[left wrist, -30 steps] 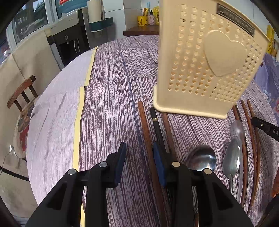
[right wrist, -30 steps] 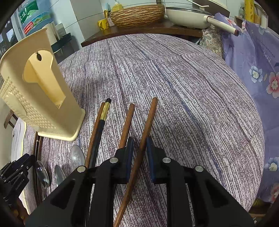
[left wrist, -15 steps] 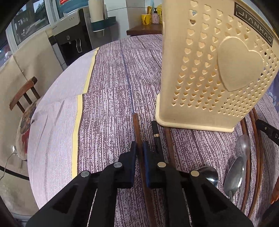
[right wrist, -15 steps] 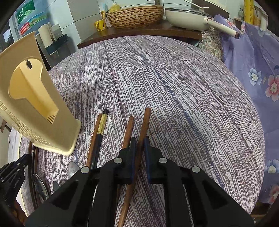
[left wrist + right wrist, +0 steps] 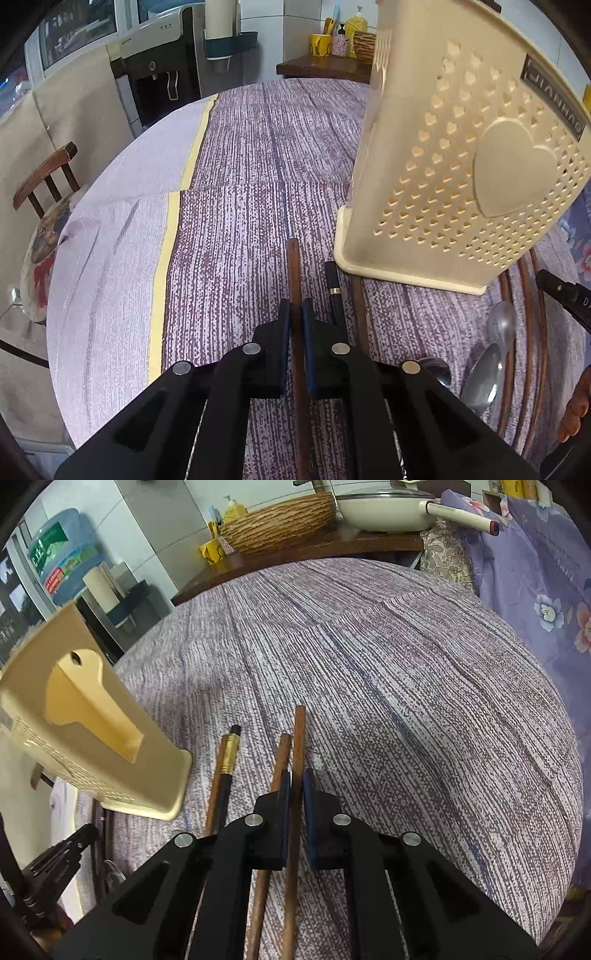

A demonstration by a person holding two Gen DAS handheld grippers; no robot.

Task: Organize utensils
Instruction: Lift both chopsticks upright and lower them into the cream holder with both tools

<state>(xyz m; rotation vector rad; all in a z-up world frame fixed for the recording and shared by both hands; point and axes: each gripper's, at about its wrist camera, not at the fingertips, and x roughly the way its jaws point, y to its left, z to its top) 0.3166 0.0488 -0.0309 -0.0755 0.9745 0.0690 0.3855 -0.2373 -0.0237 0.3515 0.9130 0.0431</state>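
Left tongs [image 5: 295,308] clenched on a brown chopstick [image 5: 293,266]; jaws have just been closing on it. Right tongs [image 5: 294,779] likewise clenched on another brown chopstick [image 5: 298,734], also just closed. Both sticks lie along the table [image 5: 424,686], which carries a purple streaked cloth with a yellow stripe [image 5: 162,273] toward its left edge. Beside the left tongs: a black chopstick with gold band [image 5: 334,291], then spoons [image 5: 487,376] partly cut off at the frame edge. A cream perforated utensil holder [image 5: 458,155] stands just beyond, its top out of view. Room beyond: wooden chair [image 5: 44,177], water dispenser [image 5: 162,70], woven basket [image 5: 280,520], pan [image 5: 388,509]. Far chopstick ends hidden under the tongs.
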